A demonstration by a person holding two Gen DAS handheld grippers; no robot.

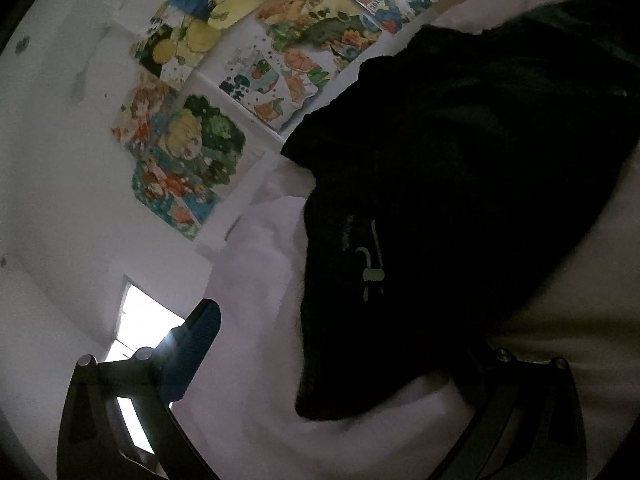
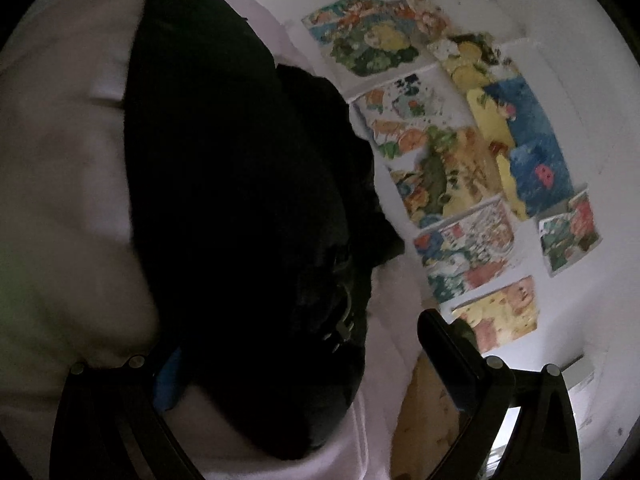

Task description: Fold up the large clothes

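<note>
A large black garment (image 1: 460, 168) with a drawcord and toggle lies bunched on a pale pink-white sheet (image 1: 256, 320). My left gripper (image 1: 332, 356) stands wide open right at the garment's near edge; its left finger (image 1: 196, 344) is bare and the right finger is hidden under the cloth. In the right wrist view the same black garment (image 2: 240, 208) fills the middle. My right gripper (image 2: 304, 372) is open around its lower fold, with the right finger (image 2: 448, 360) clear of the cloth and the left one mostly covered.
A white wall (image 1: 60, 160) hung with several colourful drawings (image 1: 192, 148) rises behind the bed; they also show in the right wrist view (image 2: 460, 184). A bright window (image 1: 136, 320) sits low at the left. A brownish surface (image 2: 432, 420) shows beside the right finger.
</note>
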